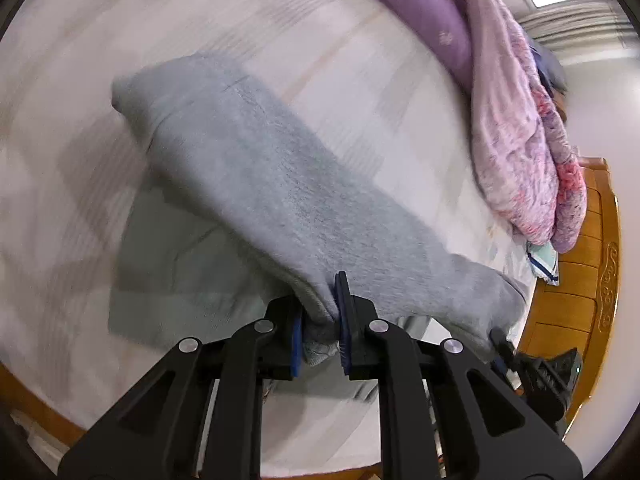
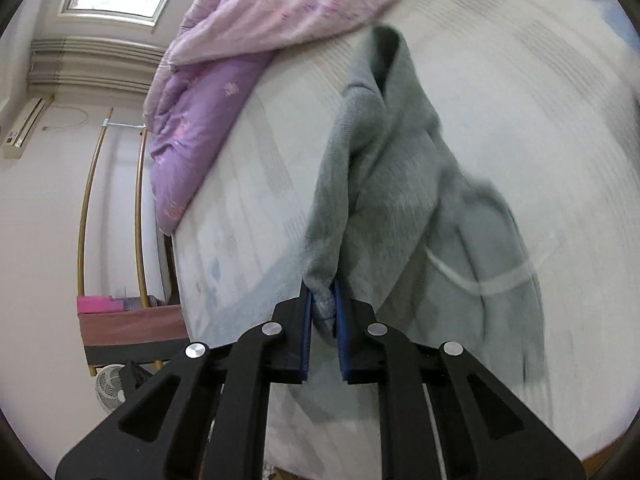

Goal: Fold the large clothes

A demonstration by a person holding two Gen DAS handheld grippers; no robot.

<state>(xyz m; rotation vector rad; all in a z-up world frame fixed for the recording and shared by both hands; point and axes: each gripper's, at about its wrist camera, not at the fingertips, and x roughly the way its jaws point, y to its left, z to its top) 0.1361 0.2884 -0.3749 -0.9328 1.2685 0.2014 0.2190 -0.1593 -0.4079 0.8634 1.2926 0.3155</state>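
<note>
A large grey fleece garment (image 1: 256, 168) is lifted off the bed, its edge stretched between both grippers. My left gripper (image 1: 320, 300) is shut on a bunched fold of that edge, at the bottom centre of the left wrist view. The garment's lower layer (image 1: 172, 280) still lies flat on the sheet beneath. At the right edge, the right gripper (image 1: 498, 338) pinches the same edge. In the right wrist view the garment (image 2: 400, 180) hangs in folds, with a white stripe low on the right. My right gripper (image 2: 322, 292) is shut on a fold of it.
The pale patterned bed sheet (image 1: 320, 48) fills most of both views. A purple and pink quilt (image 1: 512, 140) (image 2: 240, 40) is heaped along one side. A wooden bed frame (image 1: 580, 280) borders the bed. Beside the bed are a wooden bench (image 2: 132, 328) and a floor fan (image 2: 110, 384).
</note>
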